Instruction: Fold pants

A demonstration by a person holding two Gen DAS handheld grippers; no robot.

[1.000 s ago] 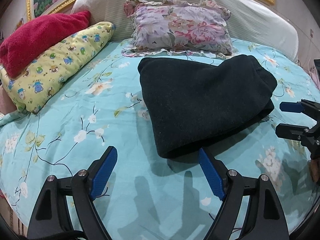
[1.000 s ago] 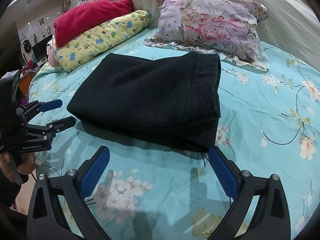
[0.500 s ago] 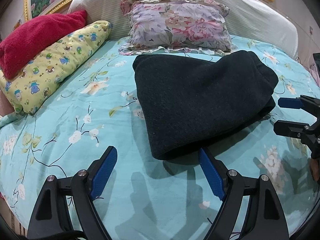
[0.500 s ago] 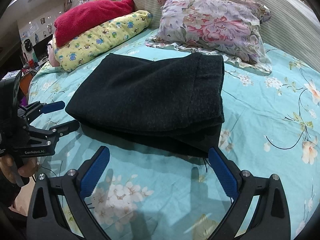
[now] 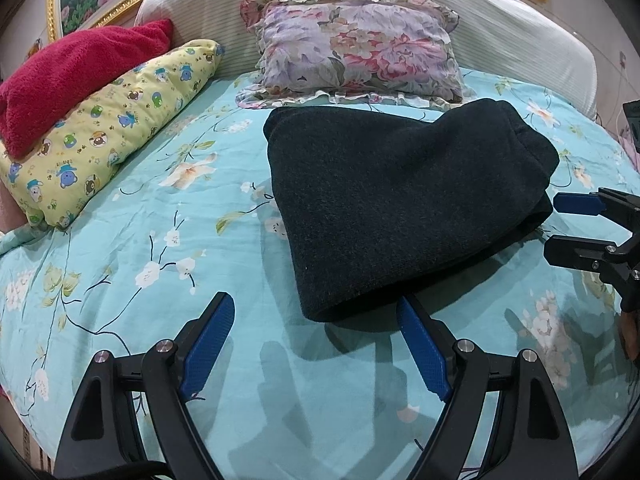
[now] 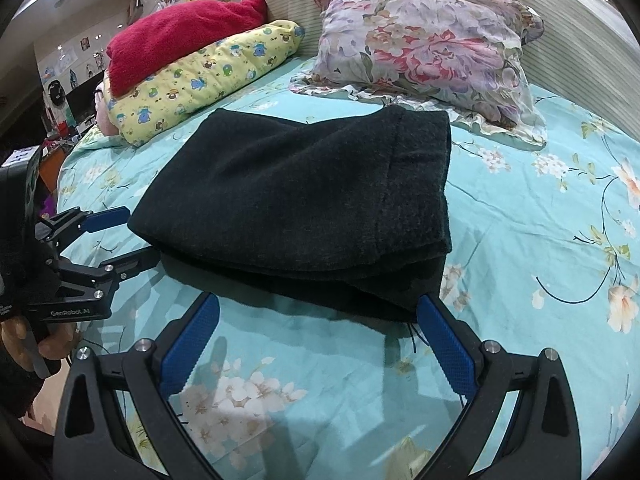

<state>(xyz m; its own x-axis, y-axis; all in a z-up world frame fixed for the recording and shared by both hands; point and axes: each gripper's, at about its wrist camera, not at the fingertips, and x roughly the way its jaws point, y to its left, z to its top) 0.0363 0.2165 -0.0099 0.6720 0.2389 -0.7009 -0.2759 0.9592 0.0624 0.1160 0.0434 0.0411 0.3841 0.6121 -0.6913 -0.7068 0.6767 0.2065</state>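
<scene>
Black fleece pants lie folded into a thick stack on the turquoise floral bedsheet. My left gripper hovers open just short of the stack's near corner, nothing between its blue pads. In the right wrist view the same pants fill the middle, and my right gripper stands open at their near edge, empty. Each gripper shows in the other's view: the right gripper at the pants' right side, the left gripper at their left side.
A floral ruffled pillow leans on the padded headboard behind the pants. A yellow cartoon-print pillow with a red blanket on it lies at the left. A hand holds the left gripper's handle.
Both grippers stay open and empty. The views shift only slightly around the pants; the folded stack has not moved.
</scene>
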